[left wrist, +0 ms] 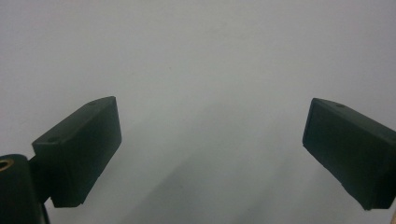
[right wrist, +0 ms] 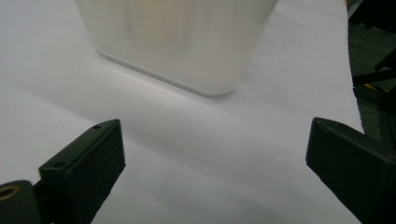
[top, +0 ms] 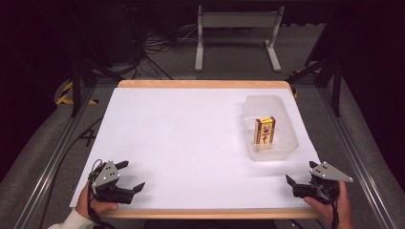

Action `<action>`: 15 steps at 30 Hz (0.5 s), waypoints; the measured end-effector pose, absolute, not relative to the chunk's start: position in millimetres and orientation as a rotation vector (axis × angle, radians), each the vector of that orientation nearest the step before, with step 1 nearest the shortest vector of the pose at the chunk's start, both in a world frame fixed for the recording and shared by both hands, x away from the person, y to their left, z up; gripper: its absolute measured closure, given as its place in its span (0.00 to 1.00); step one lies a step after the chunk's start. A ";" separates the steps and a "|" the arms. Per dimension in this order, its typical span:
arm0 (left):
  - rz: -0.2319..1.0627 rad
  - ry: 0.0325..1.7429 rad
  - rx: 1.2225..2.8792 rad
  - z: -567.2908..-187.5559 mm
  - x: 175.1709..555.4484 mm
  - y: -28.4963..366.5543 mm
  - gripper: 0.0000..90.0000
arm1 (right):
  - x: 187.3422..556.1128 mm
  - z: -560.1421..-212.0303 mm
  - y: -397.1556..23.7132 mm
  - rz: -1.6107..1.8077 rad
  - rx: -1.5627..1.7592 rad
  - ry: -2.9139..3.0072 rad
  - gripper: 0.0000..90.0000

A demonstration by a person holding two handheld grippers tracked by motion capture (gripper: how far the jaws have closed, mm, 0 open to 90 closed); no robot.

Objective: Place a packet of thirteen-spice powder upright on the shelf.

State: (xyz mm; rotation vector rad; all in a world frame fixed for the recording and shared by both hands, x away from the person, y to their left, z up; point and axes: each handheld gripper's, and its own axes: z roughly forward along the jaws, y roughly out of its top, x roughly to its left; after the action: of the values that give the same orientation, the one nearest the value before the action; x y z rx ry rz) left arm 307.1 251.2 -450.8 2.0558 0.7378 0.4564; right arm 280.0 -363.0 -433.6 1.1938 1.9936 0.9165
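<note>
Your left gripper (top: 133,176) and right gripper (top: 300,173) rest near the table's (top: 191,129) front edge, jaws apart, empty; the box (top: 265,130) already stands in the tub (top: 286,126), so little seems left.

White sheet across the table (top: 191,143), pale wood edging showing at the top and bottom of it. Right of centre, a translucent, milky-white tub (top: 286,143), and inside it a small box (top: 265,130) in yellow with dark red-brown bands and a tiny figure print. Lower left, black left tongs (top: 133,176) under a grey plate; lower right, black right tongs (top: 301,172), grey plate too. Grey floor (top: 229,62) at the top, yellow-and-black striped tape (top: 64,95) upper left.
</note>
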 end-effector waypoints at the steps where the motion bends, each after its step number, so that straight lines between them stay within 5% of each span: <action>1: 0.457 0.742 2.055 -451.0 307.1 251.0 0.06 | 280.0 -433.4 -362.2 0.921 1.189 1.994 0.06; 15: 0.456 0.745 2.059 -450.9 310.6 249.3 0.06 | 278.4 -430.7 -355.1 0.938 1.164 2.002 0.06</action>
State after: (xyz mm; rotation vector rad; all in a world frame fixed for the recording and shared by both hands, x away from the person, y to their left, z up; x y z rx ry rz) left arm 310.6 249.3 -450.9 2.0592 0.7445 0.4564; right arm 278.4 -355.1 -430.7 1.1642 2.0021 0.9380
